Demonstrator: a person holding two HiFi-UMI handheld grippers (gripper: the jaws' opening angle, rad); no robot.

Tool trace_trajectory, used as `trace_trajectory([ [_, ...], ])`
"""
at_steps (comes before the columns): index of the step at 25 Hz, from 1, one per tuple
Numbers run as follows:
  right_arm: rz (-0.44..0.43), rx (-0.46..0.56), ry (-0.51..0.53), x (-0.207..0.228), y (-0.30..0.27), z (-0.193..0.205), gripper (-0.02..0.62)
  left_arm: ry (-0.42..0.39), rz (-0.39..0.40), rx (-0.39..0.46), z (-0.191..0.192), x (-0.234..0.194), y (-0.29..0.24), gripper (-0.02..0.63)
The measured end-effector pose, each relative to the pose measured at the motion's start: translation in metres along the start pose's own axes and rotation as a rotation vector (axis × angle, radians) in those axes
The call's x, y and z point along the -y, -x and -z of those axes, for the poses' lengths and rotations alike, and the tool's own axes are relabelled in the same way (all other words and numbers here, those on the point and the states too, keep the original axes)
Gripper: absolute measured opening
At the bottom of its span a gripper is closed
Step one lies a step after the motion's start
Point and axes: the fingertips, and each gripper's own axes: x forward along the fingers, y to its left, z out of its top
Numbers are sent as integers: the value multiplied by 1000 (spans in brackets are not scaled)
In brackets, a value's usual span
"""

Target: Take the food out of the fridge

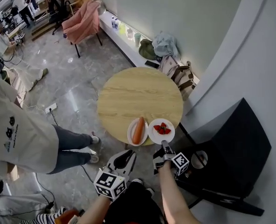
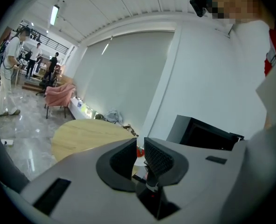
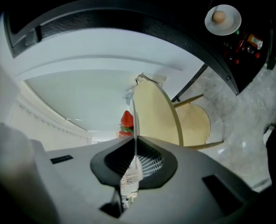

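Observation:
A round wooden table (image 1: 133, 90) bears two white plates at its near edge. One plate holds a long orange food like a carrot (image 1: 138, 130). The other plate holds strawberries (image 1: 162, 129). My right gripper (image 1: 165, 146) is shut on the near rim of the strawberry plate (image 1: 155, 135). In the right gripper view that thin rim (image 3: 134, 118) runs edge-on between the pads, with a strawberry (image 3: 127, 119) behind. The black fridge (image 1: 238, 146) stands open at the right with a plate holding an egg (image 1: 199, 159) (image 3: 219, 17) inside. My left gripper (image 1: 129, 154) (image 2: 139, 149) hovers before the table, slightly open and empty.
A person in a white shirt (image 1: 17, 134) stands close at the left. A pink chair (image 1: 82, 22), a low ledge with bottles (image 1: 124, 29) and bags (image 1: 175, 71) lie beyond the table. Several people stand far off at the top left.

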Motion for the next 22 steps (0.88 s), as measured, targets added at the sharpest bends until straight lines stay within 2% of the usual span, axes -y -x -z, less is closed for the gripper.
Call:
trace_trajectory([
  [4, 83, 25, 5, 29, -21, -5, 20, 0, -9, -6, 5, -7, 0, 57],
  [7, 112, 61, 3, 43, -31, -17, 20, 11, -4, -14, 9, -9, -4, 57],
  [11, 143, 36, 35, 49, -42, -23, 20, 18, 5, -35, 17, -9, -9, 57],
  [14, 212, 10, 43, 54, -47, -21, 21, 24, 13, -48, 22, -9, -12, 57],
  [19, 369, -16, 197, 50, -49, -21, 26, 21, 22, -46, 18, -10, -15, 57],
  [22, 466, -30, 339, 46, -50, -26, 130, 16, 20, -37, 14, -11, -18, 57],
])
